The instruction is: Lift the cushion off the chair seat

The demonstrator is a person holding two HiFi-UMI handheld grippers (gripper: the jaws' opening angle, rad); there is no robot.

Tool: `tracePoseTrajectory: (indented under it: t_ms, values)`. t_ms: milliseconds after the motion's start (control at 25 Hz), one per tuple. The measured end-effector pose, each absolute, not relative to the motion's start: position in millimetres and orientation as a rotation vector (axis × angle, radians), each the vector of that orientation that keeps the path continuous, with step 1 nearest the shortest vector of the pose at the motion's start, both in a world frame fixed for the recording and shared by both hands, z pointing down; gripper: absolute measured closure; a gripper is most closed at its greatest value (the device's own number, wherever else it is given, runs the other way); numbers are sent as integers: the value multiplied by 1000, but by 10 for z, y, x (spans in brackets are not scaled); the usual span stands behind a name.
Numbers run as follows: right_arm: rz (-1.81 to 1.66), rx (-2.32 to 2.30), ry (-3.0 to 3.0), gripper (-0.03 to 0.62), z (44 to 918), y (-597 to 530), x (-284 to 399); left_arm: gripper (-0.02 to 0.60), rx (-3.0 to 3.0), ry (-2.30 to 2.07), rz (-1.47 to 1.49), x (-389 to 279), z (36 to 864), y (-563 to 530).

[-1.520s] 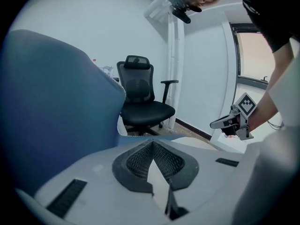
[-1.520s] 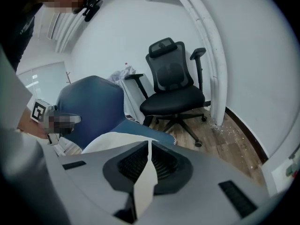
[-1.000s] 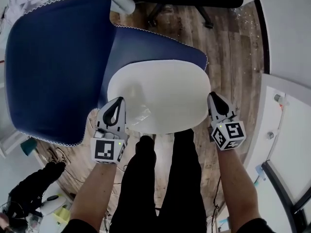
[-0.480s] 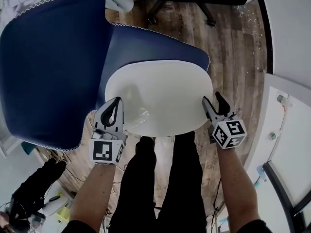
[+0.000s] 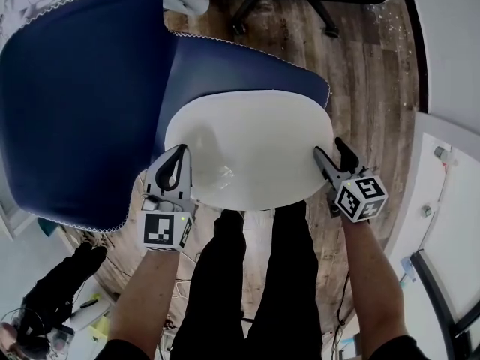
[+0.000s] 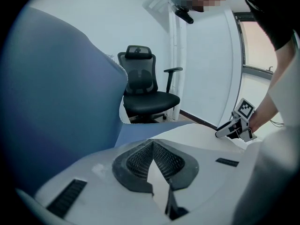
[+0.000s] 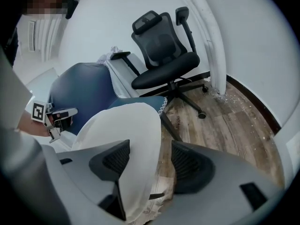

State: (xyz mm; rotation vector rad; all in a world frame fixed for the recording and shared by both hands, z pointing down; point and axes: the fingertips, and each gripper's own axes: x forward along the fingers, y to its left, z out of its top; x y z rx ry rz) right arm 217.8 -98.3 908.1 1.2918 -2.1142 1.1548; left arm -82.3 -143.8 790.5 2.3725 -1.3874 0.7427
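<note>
left gripper (image 5: pixel 180 153): clenched on the near-left edge of the white rounded foam cushion (image 5: pixel 251 148); pads meet at the tips with white material pinched between them (image 6: pixel 151 144)
right gripper (image 5: pixel 330 150): released; jaws apart and straddling the cushion's right edge. In its own view (image 7: pixel 150 144) the cushion (image 7: pixel 126 125) touches the left pad, and floor shows in the gap to the right pad
cushion: spans between the two grippers, over the seat of the navy blue upholstered chair with white stitched trim (image 5: pixel 240 66); surface is creased just beside the left gripper
lifted or resting: cannot tell
chair back: beyond and left of the left gripper (image 5: pixel 75 103)
black mesh office chair: well beyond both grippers (image 6: pixel 145 95) (image 7: pixel 164 60)
wood plank floor: under and to the right of the right gripper (image 5: pixel 360 73)
person's legs in black trousers: between the two forearms, behind the grippers (image 5: pixel 255 276)
</note>
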Motion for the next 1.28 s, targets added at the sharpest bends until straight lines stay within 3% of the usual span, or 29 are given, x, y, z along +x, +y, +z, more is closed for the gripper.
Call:
tracePoseTrajectory:
  t_ms: [360,480,1280]
  values:
    - [1356,1247,-2149,342,9126,-956,2120,577,2369,-1409,761,-940,7812,-1487]
    - [1349,1227,-2158,395,9088,-960,2078,577,2354,-1425,755,-984,7790,-1511]
    - [1170,1217,-2169,522,8204,-1016,1876,577,2414,-1453,681,-884,6973,-1711]
